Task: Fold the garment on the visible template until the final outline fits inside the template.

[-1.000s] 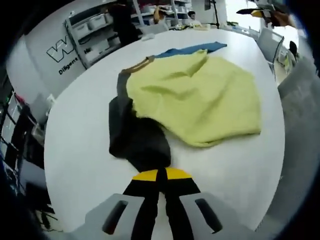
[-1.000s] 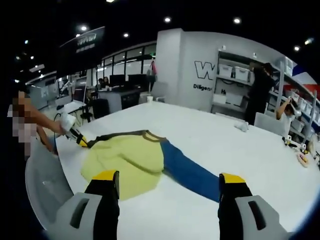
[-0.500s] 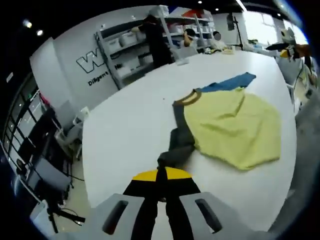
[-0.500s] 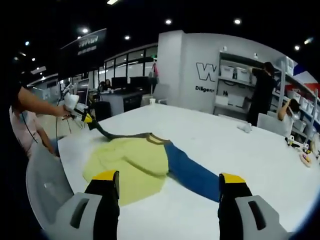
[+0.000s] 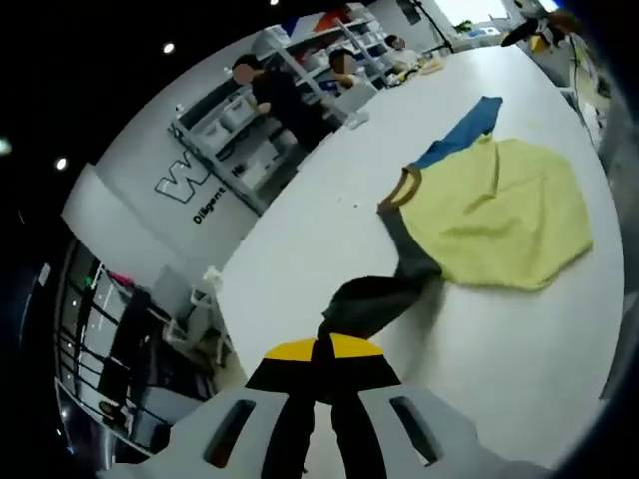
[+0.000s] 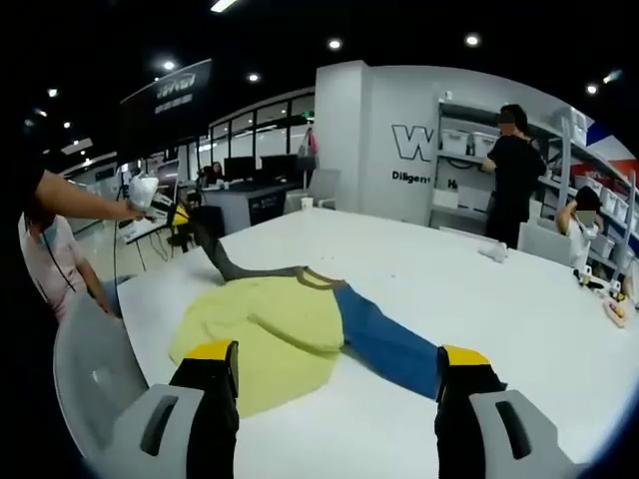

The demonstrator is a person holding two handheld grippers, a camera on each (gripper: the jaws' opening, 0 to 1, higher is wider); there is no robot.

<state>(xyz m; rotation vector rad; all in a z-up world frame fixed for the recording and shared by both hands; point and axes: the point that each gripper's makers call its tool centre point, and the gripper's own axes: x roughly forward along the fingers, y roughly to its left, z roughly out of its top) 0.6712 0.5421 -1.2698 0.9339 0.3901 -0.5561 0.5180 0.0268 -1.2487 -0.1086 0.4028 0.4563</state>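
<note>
A garment lies on the white table (image 6: 429, 289): yellow-green body (image 5: 499, 228) (image 6: 268, 329), blue sleeve (image 5: 461, 137) (image 6: 384, 339), dark grey sleeve (image 5: 379, 299) (image 6: 225, 261), brown collar (image 5: 401, 187). My left gripper (image 5: 321, 349) is shut on the end of the grey sleeve and holds it pulled out and lifted away from the body. In the right gripper view the left gripper (image 6: 180, 215) is at the far left, in a person's hand, with the sleeve stretched up to it. My right gripper (image 6: 337, 374) hangs open above the near table edge, holding nothing.
Shelves with white bins (image 6: 469, 150) stand along the back wall, and two people (image 6: 514, 170) are at them. A grey chair back (image 6: 95, 369) sits at the table's left edge. Small items (image 6: 492, 251) lie at the far side of the table.
My left gripper has drawn the grey sleeve farther out and higher from the body. The sleeve now stretches taut. The right gripper has stayed open and almost still.
</note>
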